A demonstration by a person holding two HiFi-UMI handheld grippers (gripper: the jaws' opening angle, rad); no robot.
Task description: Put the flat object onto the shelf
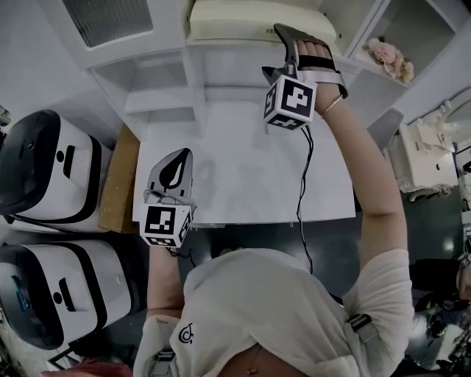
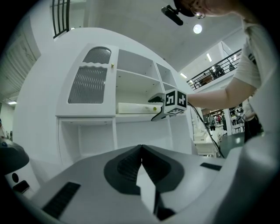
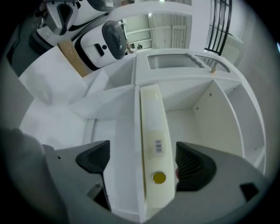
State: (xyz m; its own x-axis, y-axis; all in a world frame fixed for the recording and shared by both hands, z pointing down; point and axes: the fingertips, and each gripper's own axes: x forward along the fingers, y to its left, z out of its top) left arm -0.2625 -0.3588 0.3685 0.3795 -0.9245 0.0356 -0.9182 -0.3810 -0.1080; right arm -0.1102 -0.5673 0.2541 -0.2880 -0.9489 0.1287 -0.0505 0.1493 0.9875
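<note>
The flat object [image 1: 243, 18] is a long cream slab that lies on a shelf board [image 1: 221, 46] of the white cabinet. In the right gripper view it [image 3: 153, 127] runs away from the camera, with a barcode label and a yellow dot near its close end. My right gripper [image 1: 294, 40] [image 3: 142, 162] is at that end, open. The slab lies between the jaws, near the right pad [image 3: 192, 164] and far from the left one. My left gripper [image 1: 171, 173] [image 2: 141, 162] hovers low over the white table, shut and empty. From there the slab [image 2: 133, 107] shows on the shelf.
The white table [image 1: 243, 177] stands below the cabinet. A cardboard sheet [image 1: 118, 180] leans at its left edge, beside two white machines [image 1: 44, 166] [image 1: 59, 294]. A louvred door [image 1: 107, 18] closes the cabinet's left bay. Flowers [image 1: 390, 59] sit at the right. A cable [image 1: 302, 191] hangs from the right gripper.
</note>
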